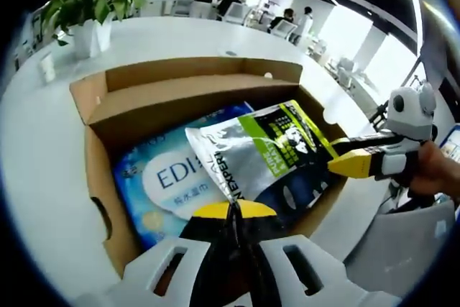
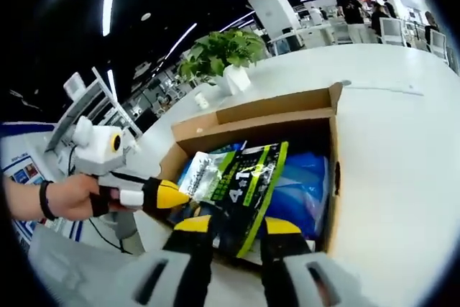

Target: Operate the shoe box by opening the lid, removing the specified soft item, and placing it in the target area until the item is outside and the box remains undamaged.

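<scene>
You have the pouch (image 1: 269, 152) pinched from both ends so that it lifts flat out of the shoe box (image 1: 97, 98) rather than dragging on the walls. Your left claw (image 1: 233, 210) is closed on the pouch's near edge, the yellow tips pressed together over the foil. Your right claw (image 2: 228, 225) bites the opposite edge, its two tips closed on the black and green film. The pouch sits partly raised, tilted above the box's contents and not yet clear of the rim.

The pouch is glossy, crinkled film, silver, black and lime green; it will likely flex and slip if either grip loosens. Beneath it lies a soft blue wipes pack (image 1: 169, 181). The box is plain brown corrugated cardboard, lid folded back, standing on a smooth white bench (image 2: 402, 149) near a potted plant (image 1: 97, 1).
</scene>
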`<state>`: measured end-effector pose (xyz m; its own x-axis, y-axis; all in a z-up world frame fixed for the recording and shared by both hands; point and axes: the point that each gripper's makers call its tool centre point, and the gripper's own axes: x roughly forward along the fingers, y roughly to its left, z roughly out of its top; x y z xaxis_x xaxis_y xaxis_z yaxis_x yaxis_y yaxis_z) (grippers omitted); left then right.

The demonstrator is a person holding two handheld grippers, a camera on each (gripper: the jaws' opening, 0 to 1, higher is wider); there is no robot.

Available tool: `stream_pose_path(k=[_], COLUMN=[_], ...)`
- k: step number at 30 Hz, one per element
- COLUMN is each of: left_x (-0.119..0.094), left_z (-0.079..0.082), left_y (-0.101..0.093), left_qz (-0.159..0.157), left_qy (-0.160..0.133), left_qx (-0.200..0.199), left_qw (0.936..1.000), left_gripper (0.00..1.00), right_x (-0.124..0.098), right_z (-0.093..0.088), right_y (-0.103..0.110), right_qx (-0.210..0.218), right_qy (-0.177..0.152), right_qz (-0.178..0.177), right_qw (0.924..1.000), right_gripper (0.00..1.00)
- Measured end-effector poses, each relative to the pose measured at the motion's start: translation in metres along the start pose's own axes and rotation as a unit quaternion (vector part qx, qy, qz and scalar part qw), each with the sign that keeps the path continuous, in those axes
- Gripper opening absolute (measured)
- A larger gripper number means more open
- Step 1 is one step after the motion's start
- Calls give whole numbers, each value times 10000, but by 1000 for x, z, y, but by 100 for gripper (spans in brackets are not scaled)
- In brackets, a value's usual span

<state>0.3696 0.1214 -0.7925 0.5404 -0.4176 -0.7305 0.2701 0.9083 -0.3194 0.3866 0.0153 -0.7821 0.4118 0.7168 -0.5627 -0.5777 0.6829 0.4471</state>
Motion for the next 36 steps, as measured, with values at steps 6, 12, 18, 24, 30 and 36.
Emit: stream_pose_path(k=[6,12,18,24,30,36], left_x=[1,2,2,2,1,-2], left_z=[0,1,8,12,18,26], left_y=[1,2,-2,-12,-26,-37], left_qz=[22,22,-21,-75,-150,-241], left_qy=[34,79,-31,-122,-220,-309], left_qx=[31,122,113,167,253,378], left_qw=[10000,9999,9999,9998,9993,9985], left_gripper=[0,0,0,0,0,0], right_x=[-3,-8,-17,-31,-47,-59], right_z=[-3,-1,5,13,18,21], right_y=[-1,1,-1,-1,-2,-4], right_qx=[-55,28,69,30,-25,-34], right_qy=[-60,-165,-312,-456,-604,-706], right_qz=[-89,-59,-82,-67,-120,-177], right_qw=[9999,9998,9995,9989,9981,9973], right_gripper=[3,1,1,0,0,0])
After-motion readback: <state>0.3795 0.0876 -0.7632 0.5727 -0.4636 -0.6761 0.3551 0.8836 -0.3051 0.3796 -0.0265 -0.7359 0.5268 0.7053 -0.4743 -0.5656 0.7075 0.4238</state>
